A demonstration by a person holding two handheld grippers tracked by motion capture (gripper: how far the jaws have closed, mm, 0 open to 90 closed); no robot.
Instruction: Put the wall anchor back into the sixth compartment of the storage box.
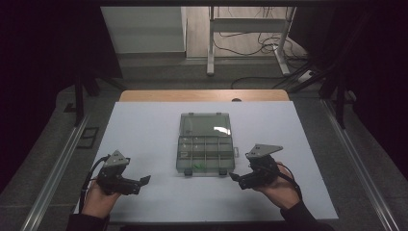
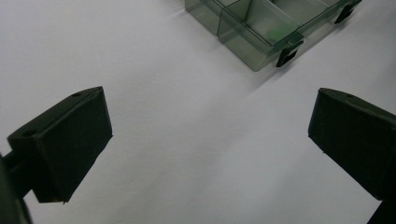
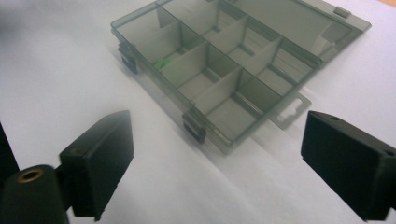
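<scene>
A smoky clear compartment box (image 1: 205, 154) lies in the middle of the white table, its lid (image 1: 205, 124) folded back flat on the far side. A small green piece (image 1: 197, 167) rests in a front compartment; the same green piece (image 3: 162, 64) appears in the right gripper view. My left gripper (image 1: 143, 182) sits low at the front left, pointing right toward the box, jaws open and empty (image 2: 210, 140). My right gripper (image 1: 234, 177) is at the box's front right corner, pointing left, jaws wide apart with nothing between them (image 3: 215, 154). The box (image 3: 219, 70) lies just beyond them.
The white table top (image 1: 144, 134) ends in a wooden strip (image 1: 202, 95) at the far edge. Metal rails (image 1: 356, 159) run along both sides. A desk frame (image 1: 248, 29) with loose cables stands on the floor behind.
</scene>
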